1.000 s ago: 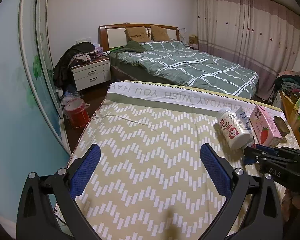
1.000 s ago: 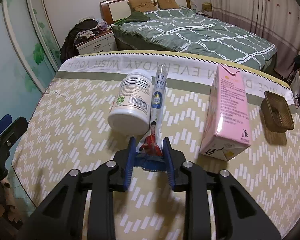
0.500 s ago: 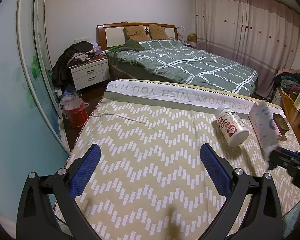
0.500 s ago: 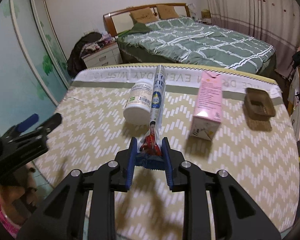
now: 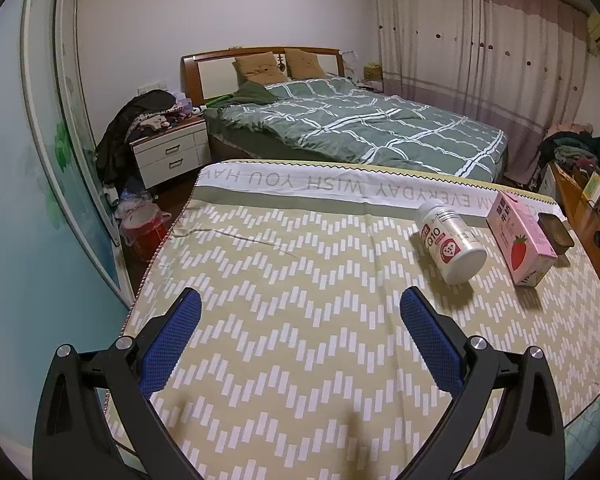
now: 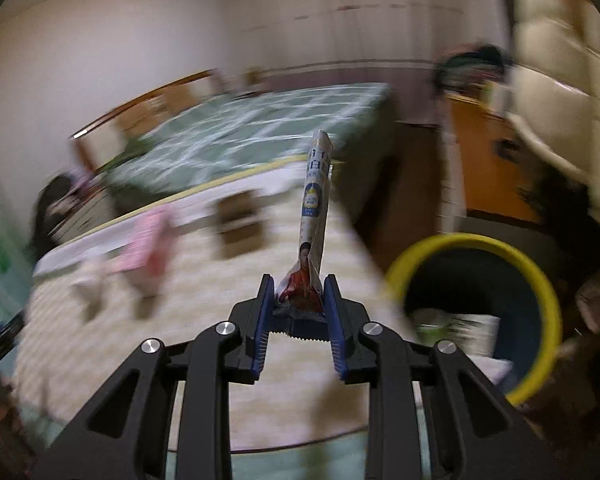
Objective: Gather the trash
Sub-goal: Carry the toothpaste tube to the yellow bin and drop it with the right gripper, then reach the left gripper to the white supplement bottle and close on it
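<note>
My right gripper point(image 6: 298, 294) is shut on a long flat snack wrapper point(image 6: 313, 216) with a printed figure, held upright off the table. A bin point(image 6: 475, 320) with a yellow rim and dark inside stands low to the right of it, with some trash inside. My left gripper point(image 5: 298, 332) is open and empty above the zigzag tablecloth point(image 5: 300, 280). A white supplement bottle point(image 5: 449, 246) lies on its side and a pink strawberry milk carton point(image 5: 519, 244) lies beside it, far right of the left gripper.
A small brown tray point(image 5: 555, 230) sits behind the carton at the table's right edge. A green bed point(image 5: 359, 128) and a nightstand point(image 5: 172, 154) stand beyond the table. The right wrist view is motion-blurred.
My right gripper has lifted the wrapper off the table and swung right toward the yellow-rimmed bin. It has left the left wrist view. The left gripper has barely moved.
</note>
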`<state>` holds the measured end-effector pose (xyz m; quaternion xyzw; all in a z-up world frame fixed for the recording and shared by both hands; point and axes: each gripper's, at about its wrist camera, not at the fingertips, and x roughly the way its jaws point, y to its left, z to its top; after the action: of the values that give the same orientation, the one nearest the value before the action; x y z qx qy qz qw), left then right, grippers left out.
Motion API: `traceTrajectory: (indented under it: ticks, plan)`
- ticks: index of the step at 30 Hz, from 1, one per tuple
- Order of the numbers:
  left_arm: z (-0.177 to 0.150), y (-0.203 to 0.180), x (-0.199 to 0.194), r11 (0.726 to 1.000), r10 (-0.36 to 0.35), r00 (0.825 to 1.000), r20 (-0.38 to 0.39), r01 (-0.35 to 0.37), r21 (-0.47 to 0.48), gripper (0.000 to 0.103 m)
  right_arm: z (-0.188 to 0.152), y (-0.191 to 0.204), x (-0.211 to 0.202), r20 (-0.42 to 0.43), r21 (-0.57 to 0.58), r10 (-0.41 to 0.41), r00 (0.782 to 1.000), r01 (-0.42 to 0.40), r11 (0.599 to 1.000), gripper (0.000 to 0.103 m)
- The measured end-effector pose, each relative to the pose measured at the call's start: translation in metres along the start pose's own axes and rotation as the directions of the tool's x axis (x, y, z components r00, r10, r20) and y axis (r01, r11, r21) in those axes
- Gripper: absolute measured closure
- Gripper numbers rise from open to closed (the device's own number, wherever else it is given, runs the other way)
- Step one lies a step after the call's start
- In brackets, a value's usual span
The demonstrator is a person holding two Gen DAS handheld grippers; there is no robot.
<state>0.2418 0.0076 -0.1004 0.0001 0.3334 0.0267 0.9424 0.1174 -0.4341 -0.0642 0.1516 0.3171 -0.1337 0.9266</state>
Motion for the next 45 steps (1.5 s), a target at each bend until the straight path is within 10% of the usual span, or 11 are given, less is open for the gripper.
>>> traceTrajectory:
  ticks: [12, 29, 45]
  plan:
    - [-0.002, -0.010, -0.001, 0.999, -0.018, 1.000, -0.008, 0.018, 0.032, 0.005, -0.012, -0.085, 0.014, -0.010, 0.177, -0.240, 0.971, 0.238, 0.955, 0.067]
    - [0.020, -0.087, -0.006, 0.986, -0.130, 0.985, -0.110, 0.141, 0.094, 0.005, -0.014, -0.091, 0.019, 0.011, 0.235, -0.179, 0.984, 0.171, 0.957, 0.067]
    - [0.054, -0.127, 0.095, 0.997, -0.081, 0.965, -0.251, 0.083, -0.001, 0.011, -0.012, -0.083, 0.020, 0.016, 0.208, -0.167, 0.986, 0.161, 0.965, 0.064]
